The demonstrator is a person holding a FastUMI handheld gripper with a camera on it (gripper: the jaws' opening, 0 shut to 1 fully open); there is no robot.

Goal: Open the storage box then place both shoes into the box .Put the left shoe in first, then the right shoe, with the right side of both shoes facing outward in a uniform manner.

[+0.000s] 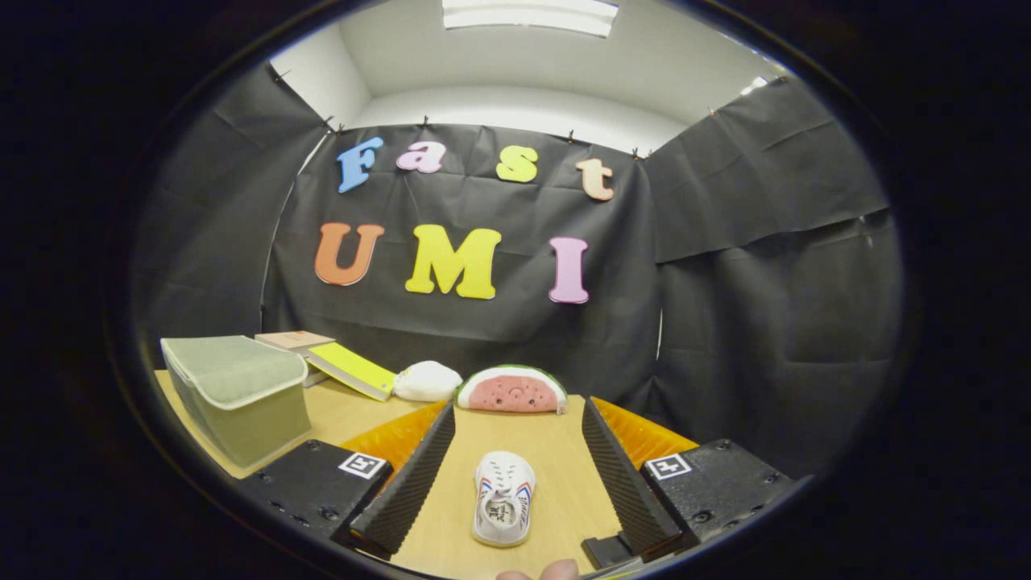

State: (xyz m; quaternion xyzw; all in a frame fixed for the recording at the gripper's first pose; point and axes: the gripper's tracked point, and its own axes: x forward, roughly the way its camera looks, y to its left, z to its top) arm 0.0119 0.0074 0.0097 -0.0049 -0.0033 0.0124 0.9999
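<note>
A small white shoe (503, 498) with red and blue side stripes lies on the wooden table (556, 483), toe pointing away, its opening facing up. It sits between the two fingers of my gripper (512, 415), which stands open and wide apart, touching nothing. A green storage box (238, 395) with a white rim stands to the left, beyond the left finger (407, 475); its lid lies shut on top. A second white shoe (427, 381) rests farther back, between the box and the watermelon toy.
A watermelon-slice plush (513, 390) sits just beyond the fingertips. Books (338, 360), one with a yellow cover, lie behind the box. The black cloth wall closes the table's far side. A fingertip of a person (556, 570) shows near the shoe's heel.
</note>
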